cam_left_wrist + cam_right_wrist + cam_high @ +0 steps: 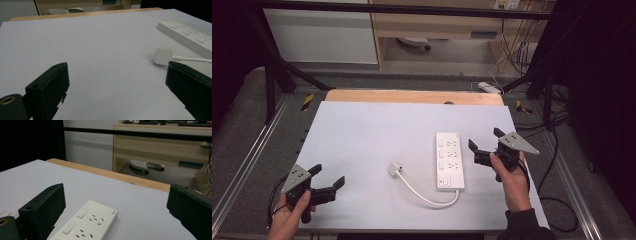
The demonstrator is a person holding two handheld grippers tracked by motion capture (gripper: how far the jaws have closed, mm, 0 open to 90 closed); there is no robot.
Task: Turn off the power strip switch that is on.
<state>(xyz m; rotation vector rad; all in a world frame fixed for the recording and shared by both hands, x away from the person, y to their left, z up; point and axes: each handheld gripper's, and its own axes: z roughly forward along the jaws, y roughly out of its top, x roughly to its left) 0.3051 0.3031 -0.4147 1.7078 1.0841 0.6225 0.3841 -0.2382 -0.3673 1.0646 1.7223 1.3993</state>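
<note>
White table (362, 130), power strip (449, 160) beside right gripper (486, 141)

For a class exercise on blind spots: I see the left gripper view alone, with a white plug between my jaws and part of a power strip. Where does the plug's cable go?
Observer: In the high view the plug has a cable that curves round to the near end of the power strip.
Operator: Where is the other hand-held gripper?
Observer: The right hand-held gripper is just right of the strip, jaws open, holding nothing.
Operator: Has the strip any switches?
Observer: Yes, the right gripper view shows a rocker switch beside each socket group.
Operator: And my own gripper?
Observer: The left hand-held gripper sits at the near left, open, well short of the plug.
</note>
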